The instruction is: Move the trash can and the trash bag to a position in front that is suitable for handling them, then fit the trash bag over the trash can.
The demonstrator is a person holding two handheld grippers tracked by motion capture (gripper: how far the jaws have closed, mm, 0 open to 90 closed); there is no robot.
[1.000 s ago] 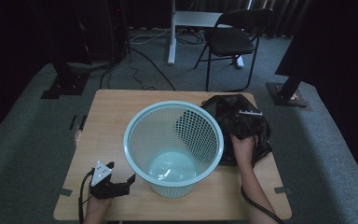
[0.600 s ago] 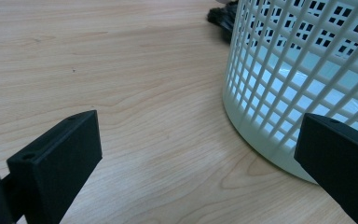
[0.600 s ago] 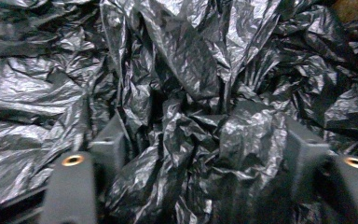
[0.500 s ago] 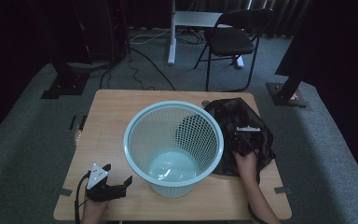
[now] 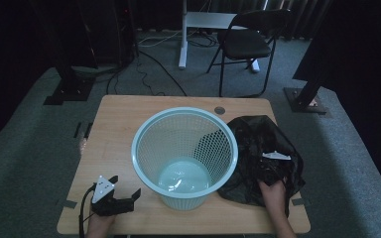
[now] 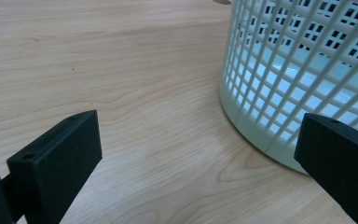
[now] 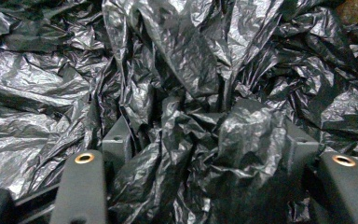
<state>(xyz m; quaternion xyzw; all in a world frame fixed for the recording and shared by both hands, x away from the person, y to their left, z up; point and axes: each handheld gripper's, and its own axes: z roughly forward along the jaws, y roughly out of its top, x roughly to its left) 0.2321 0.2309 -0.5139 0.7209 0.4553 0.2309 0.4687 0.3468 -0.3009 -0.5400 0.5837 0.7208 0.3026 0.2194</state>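
While gripper (image 7: 205, 154) pinches bag (image 7: 177, 70).

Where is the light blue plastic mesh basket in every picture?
High view: the light blue plastic mesh basket stands mid-table, between the two grippers.
Left gripper view: its latticed wall is at upper right.
Right gripper view: not in it.
Shared landmark: the pale wooden table.

A light wooden desk (image 5: 124, 124) carries a pale green mesh basket (image 5: 184, 148) near its middle. A crumpled black bag (image 5: 258, 134) lies on the desk just right of the basket, touching it.
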